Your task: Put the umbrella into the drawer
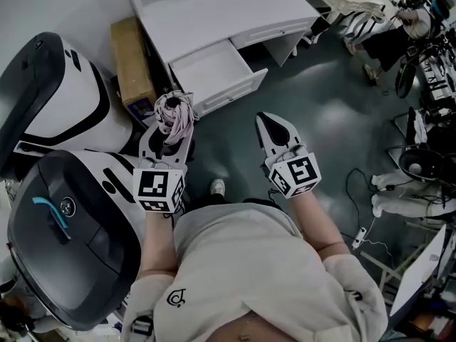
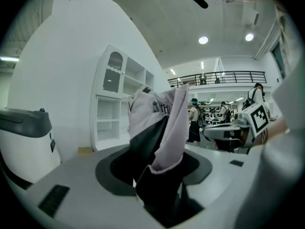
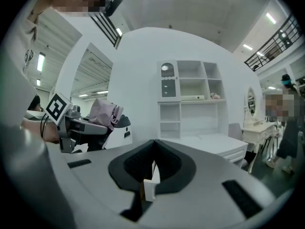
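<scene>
A folded pale-pink umbrella (image 1: pixel 173 114) with a dark handle stands upright in my left gripper (image 1: pixel 169 135), which is shut on it. In the left gripper view the umbrella (image 2: pixel 162 123) rises from between the jaws, and its fabric hangs over them. The white desk (image 1: pixel 221 9) lies ahead with its drawer (image 1: pixel 210 70) pulled open and nothing in it. The umbrella's top is just short of the drawer's front. My right gripper (image 1: pixel 273 123) is level with the left one, to its right over the floor. Its jaws (image 3: pixel 151 168) are shut and hold nothing.
Two large white-and-black machines (image 1: pixel 57 98) (image 1: pixel 64 241) crowd the left side. A cardboard box (image 1: pixel 132 59) stands beside the desk. Cables and gear (image 1: pixel 420 162) lie on the floor at the right. A white shelf unit (image 3: pixel 190 97) stands on the desk against the wall.
</scene>
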`<state>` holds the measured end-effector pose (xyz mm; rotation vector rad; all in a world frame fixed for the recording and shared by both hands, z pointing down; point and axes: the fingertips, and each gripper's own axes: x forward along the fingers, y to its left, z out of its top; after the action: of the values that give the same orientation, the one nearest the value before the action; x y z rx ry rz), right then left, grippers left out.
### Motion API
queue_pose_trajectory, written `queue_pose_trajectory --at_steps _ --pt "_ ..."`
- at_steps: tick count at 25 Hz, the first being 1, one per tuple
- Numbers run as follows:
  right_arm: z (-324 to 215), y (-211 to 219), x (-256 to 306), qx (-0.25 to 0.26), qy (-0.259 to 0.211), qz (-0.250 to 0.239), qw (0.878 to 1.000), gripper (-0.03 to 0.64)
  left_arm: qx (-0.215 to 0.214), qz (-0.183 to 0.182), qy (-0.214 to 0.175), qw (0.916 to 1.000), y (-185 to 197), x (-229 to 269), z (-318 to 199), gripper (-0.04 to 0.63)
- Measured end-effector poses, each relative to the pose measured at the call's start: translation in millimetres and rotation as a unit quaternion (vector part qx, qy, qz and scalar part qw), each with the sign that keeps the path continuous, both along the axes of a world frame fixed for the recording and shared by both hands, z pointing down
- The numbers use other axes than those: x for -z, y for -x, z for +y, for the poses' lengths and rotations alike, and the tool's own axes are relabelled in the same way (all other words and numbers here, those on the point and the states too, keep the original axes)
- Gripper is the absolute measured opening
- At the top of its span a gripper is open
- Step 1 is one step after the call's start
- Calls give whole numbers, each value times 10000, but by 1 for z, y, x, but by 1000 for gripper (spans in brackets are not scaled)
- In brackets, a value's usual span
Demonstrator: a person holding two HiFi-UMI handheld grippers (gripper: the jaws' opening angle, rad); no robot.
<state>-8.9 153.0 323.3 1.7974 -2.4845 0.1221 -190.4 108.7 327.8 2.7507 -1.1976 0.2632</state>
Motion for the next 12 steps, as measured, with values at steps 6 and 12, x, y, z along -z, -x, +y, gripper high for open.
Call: queue_pose_trajectory --at_steps 6,12 --pt "-50 -12 -13 -17 172 47 9998 6 -7 -76 191 9998 -11 -18 -49 225" --pt "-112 -33 -28 189 212 -62 9996 6 124 -246 250 9993 -34 -35 -100 225"
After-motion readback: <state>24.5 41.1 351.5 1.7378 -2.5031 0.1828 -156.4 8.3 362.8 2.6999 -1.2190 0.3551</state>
